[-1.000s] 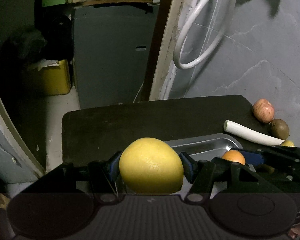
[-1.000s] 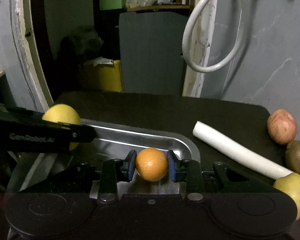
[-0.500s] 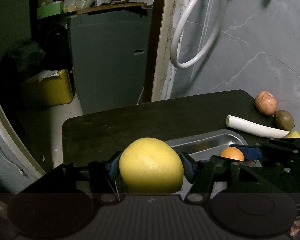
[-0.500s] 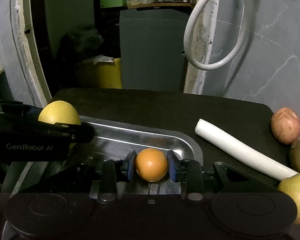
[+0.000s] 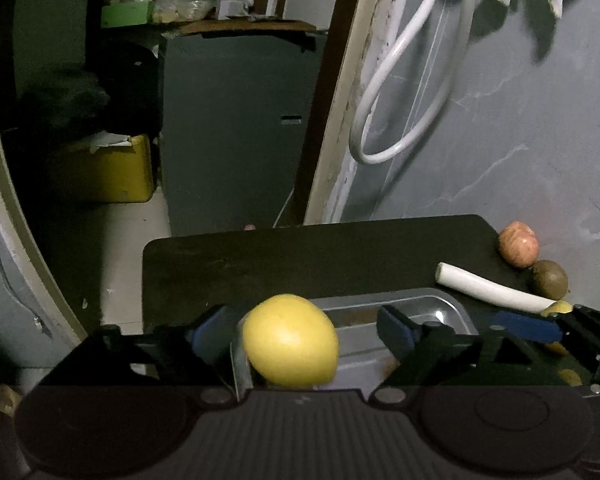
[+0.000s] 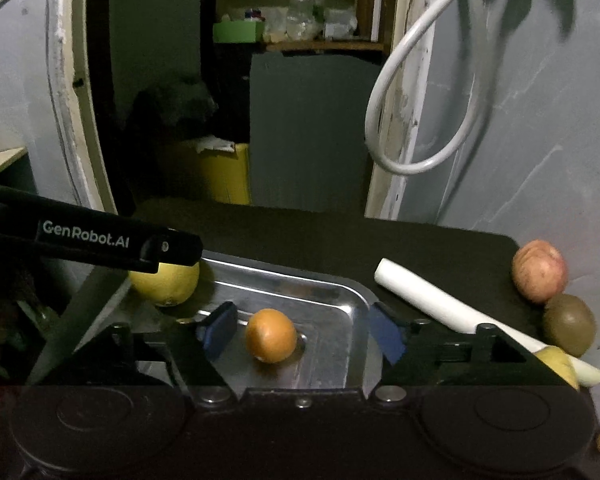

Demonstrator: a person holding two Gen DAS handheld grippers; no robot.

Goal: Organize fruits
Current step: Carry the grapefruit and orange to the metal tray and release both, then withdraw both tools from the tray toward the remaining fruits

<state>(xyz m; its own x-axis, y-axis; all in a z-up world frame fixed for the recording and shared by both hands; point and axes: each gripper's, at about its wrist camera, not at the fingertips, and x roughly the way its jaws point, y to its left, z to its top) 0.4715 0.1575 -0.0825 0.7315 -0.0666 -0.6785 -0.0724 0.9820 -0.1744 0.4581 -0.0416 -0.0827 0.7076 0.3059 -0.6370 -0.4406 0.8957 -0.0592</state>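
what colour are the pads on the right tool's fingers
Blue pads, seen best in the right wrist view.

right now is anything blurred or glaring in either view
Left wrist view: dim, soft overall; the white looped hose streaks with motion blur. Right wrist view: the small round orange is slightly smeared, and the shiny metal tray shows pale glare along its rim; fisheye bends the wall edges.

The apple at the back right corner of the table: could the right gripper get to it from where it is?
Probably yes. The right gripper is open, the orange lying loose between its fingers, and the apple sits uncovered; only the white stalk lies between.
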